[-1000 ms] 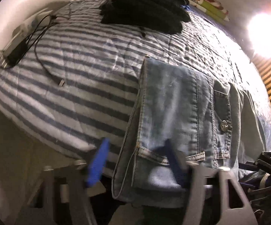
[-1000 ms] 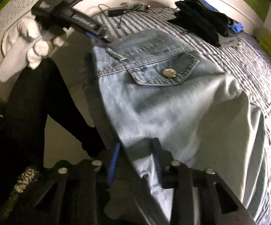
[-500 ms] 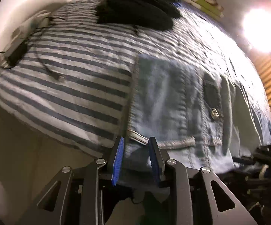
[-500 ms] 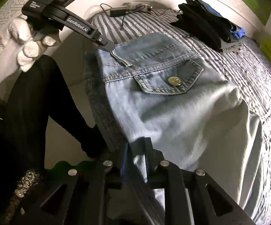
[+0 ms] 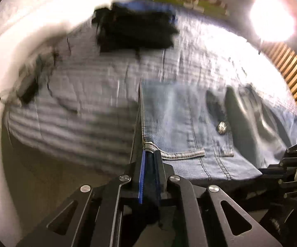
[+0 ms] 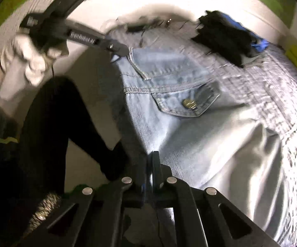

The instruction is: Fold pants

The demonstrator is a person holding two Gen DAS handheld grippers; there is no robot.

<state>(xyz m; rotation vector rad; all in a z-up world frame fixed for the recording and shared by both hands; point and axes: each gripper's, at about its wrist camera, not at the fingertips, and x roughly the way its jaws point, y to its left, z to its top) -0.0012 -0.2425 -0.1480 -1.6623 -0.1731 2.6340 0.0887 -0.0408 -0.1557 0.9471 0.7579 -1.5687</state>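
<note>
Light blue denim pants [image 5: 181, 123] lie over the near edge of a striped bed, back pocket and metal button [image 5: 221, 127] facing up. My left gripper [image 5: 149, 154] is shut on the waistband corner of the pants. In the right wrist view the pants [image 6: 189, 123] spread to the right, and my right gripper [image 6: 150, 156] is shut on their near side edge lower down. The left gripper [image 6: 119, 50] also shows there, held by a white-gloved hand [image 6: 31, 57], pinching the waistband corner.
A striped blue and white bedspread [image 5: 82, 103] covers the bed. A pile of dark folded clothes [image 5: 134, 30] sits at the far side. A charger and cable [image 5: 29, 86] lie at the left corner. A bright lamp [image 5: 271, 18] glares at upper right. A person's dark-clad leg [image 6: 51, 123] stands beside the bed.
Both grippers have gone from open to shut on the pants' edge. The left one moved to the waistband corner; both views are blurred by motion.
</note>
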